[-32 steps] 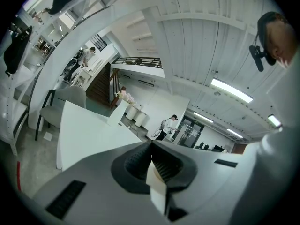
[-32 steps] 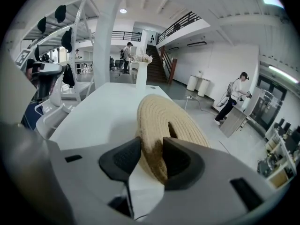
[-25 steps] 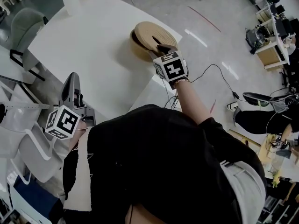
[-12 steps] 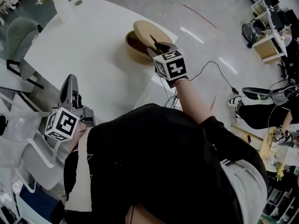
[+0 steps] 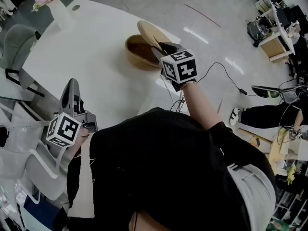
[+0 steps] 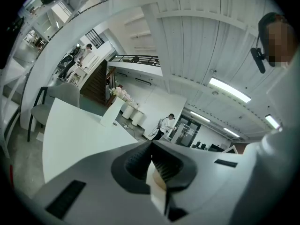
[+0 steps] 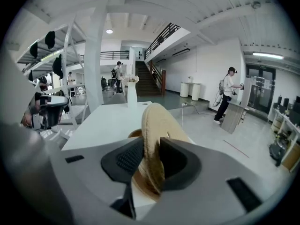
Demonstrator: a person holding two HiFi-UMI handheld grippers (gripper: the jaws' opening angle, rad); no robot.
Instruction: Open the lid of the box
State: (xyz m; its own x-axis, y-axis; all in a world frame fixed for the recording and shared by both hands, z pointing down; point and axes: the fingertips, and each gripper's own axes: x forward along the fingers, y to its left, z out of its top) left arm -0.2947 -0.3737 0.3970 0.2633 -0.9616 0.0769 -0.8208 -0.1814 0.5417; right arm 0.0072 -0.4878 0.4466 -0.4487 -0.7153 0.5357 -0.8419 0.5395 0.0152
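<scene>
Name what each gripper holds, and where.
Right gripper: the woven lid, by its near rim, jaws having just closed further on it. Left gripper: nothing, jaws together.

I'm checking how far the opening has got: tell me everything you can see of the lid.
The lid is a round, tan, woven-looking disc, tilted up on edge above the open box on the white table. The right hand-held gripper, whose jaws have just been closing, clamps its near rim. Contact with the box is unclear.
</scene>
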